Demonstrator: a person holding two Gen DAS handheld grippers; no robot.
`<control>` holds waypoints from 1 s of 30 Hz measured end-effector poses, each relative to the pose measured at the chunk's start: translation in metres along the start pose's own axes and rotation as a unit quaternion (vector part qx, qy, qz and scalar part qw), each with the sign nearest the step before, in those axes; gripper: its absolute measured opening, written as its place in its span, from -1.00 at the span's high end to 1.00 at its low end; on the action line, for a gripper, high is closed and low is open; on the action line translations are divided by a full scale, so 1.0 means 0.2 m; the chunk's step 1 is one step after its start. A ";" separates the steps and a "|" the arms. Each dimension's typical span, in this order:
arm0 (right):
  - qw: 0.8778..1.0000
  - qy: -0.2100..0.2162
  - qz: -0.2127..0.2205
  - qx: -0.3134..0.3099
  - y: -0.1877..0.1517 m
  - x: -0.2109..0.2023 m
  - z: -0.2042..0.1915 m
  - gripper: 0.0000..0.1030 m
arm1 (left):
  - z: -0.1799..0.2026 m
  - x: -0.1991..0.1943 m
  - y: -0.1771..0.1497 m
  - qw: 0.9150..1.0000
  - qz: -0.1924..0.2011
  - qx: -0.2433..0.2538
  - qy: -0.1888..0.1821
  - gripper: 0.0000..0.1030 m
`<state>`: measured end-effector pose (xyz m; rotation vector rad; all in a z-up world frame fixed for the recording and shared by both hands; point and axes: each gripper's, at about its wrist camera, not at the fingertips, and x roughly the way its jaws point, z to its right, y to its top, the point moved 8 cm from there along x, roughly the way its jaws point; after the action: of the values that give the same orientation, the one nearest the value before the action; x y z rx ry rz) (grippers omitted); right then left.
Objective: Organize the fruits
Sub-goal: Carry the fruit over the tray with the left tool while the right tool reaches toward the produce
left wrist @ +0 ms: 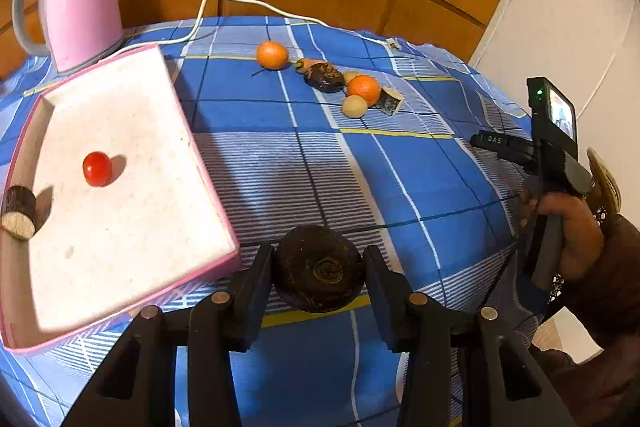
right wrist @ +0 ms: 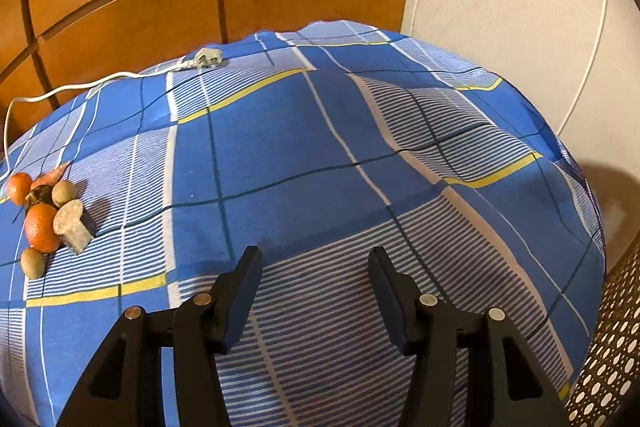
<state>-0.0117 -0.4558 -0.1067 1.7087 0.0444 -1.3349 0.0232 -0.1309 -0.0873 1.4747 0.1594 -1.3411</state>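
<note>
- Far left on the table, the pink tray (left wrist: 208, 187) already holds two pieces — a red tomato (left wrist: 97, 169) and a brown cut log-like piece (left wrist: 19, 213) against its left wall — so I judge the sorting begun but well short of half done.
- Just right of the tray's near corner, my left tool (left wrist: 319, 267) is clamped on a dark round fruit (left wrist: 319, 269), its pads pressing both sides; the jaws stand only as wide as the fruit.
- Further right, still loose on the blue checked cloth (left wrist: 248, 115): two oranges (left wrist: 363, 89), a dark flat fruit (left wrist: 324, 77), two small tan fruits (left wrist: 354, 105), a carrot and a cut wedge (left wrist: 390, 101).
- Rightmost, my right tool (right wrist: 316, 259) hangs over bare cloth, jaws partly apart — empty, touching nothing.
</note>
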 end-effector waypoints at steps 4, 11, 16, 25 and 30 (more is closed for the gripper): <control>0.999 0.035 -0.022 -0.006 0.00 -0.01 -0.05 -0.08 | 0.00 -0.04 0.01 1.000 0.013 -0.002 -0.005 0.12; 0.989 0.125 -0.044 -0.060 -0.02 -0.05 -0.28 0.15 | -0.05 -0.12 0.02 0.999 0.036 -0.018 -0.005 0.12; 0.967 0.224 -0.057 -0.107 -0.06 -0.15 -0.52 0.15 | -0.08 -0.19 0.04 0.998 0.058 -0.033 0.000 0.12; 0.957 0.246 -0.060 -0.139 -0.08 -0.17 -0.71 0.16 | -0.28 -0.32 0.05 0.989 0.085 -0.117 0.015 0.12; 0.961 0.238 -0.059 -0.130 -0.03 -0.14 -0.71 0.16 | -0.48 -0.41 0.03 0.977 0.101 -0.181 0.040 0.12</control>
<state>0.0779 -0.3440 -0.0926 1.7790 0.5813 -0.9230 0.0587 -0.0189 -0.0420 1.2006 0.2824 -1.0270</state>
